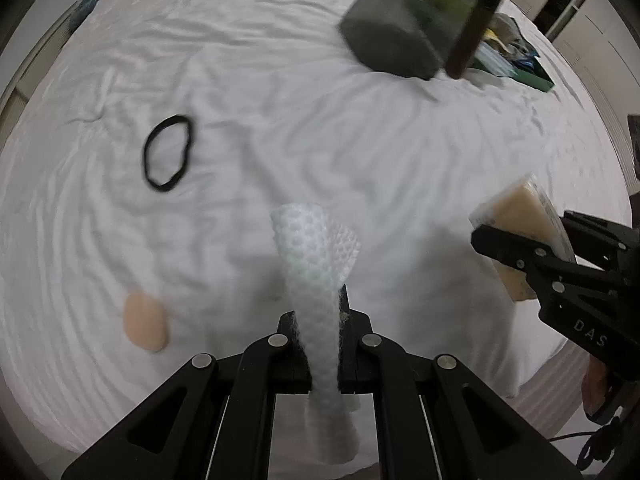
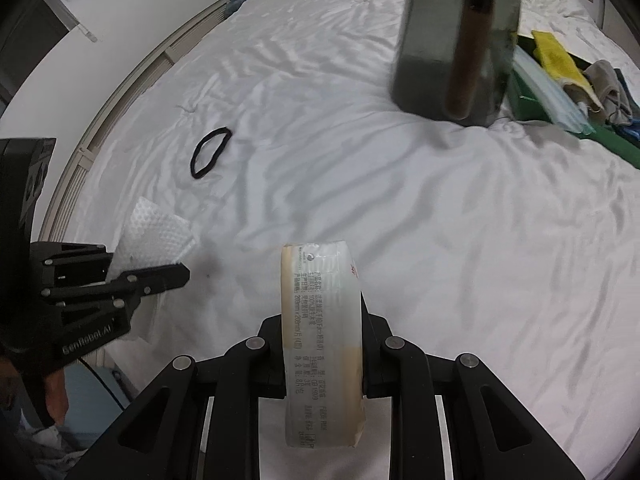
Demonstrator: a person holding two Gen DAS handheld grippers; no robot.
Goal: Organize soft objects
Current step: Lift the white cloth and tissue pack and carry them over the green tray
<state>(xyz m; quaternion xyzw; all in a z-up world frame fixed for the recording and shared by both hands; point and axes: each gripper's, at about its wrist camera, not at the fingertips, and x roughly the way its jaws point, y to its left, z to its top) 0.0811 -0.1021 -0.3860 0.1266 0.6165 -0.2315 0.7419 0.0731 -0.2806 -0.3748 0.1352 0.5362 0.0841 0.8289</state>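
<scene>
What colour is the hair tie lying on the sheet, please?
Black; the hair tie shows best in the left wrist view.

White bed sheet [image 1: 320,128]; black hair band [image 1: 168,152], beige pad [image 1: 145,322], green tray [image 2: 568,120].

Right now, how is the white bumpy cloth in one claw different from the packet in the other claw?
The white bumpy cloth is thin, floppy and bare; the tissue packet is thick, blocky and wrapped in printed plastic. The cloth is all white; the packet looks cream inside. The left claw squeezes the cloth nearly flat; the right claw stays wider round the packet. Both are held up above the white bedsheet.
</scene>
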